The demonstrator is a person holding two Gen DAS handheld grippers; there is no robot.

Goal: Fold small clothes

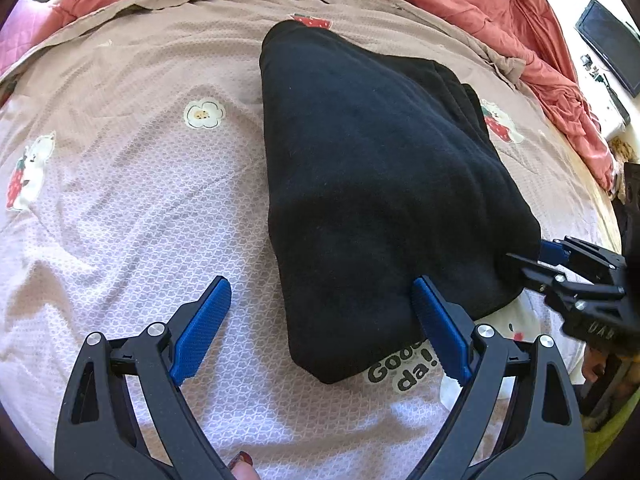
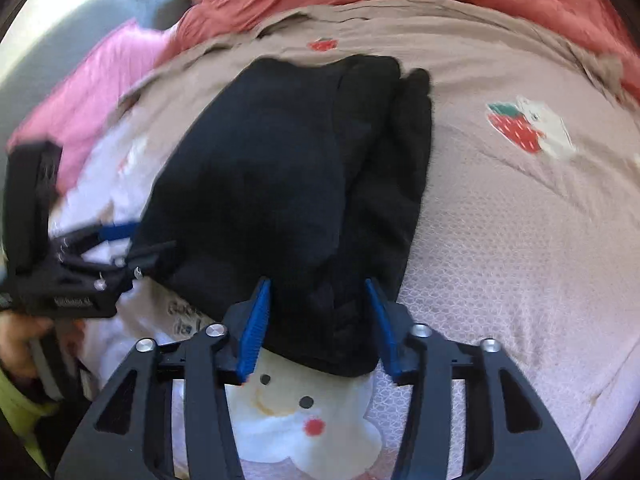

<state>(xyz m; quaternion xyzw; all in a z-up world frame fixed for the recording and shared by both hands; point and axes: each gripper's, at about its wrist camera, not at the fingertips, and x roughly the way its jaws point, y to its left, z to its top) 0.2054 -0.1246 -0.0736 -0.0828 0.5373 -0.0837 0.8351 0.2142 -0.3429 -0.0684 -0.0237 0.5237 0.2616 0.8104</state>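
A folded black garment (image 1: 380, 168) lies on the bed, long and narrow, its near end toward me. My left gripper (image 1: 320, 282) stands wide open over the garment's near left corner; the cloth's edge lies against the right pad (image 1: 438, 322), while the left pad (image 1: 204, 316) rests on bare sheet. My right gripper (image 2: 318, 292) is shut on the near right end of the black garment (image 2: 280, 168), a thick fold of cloth filling the narrow gap between its blue pads. The right gripper (image 1: 528, 254) also shows at the garment's right edge, and the left gripper (image 2: 150, 238) at its left.
The bedspread (image 1: 140, 208) is pale pink-beige with strawberry and flower prints and a "Good day" print (image 1: 404, 368). A red-orange quilt (image 1: 500, 4) is bunched along the back and a pink blanket (image 2: 92, 92) lies at the far left. A dark screen (image 1: 608, 44) hangs far right.
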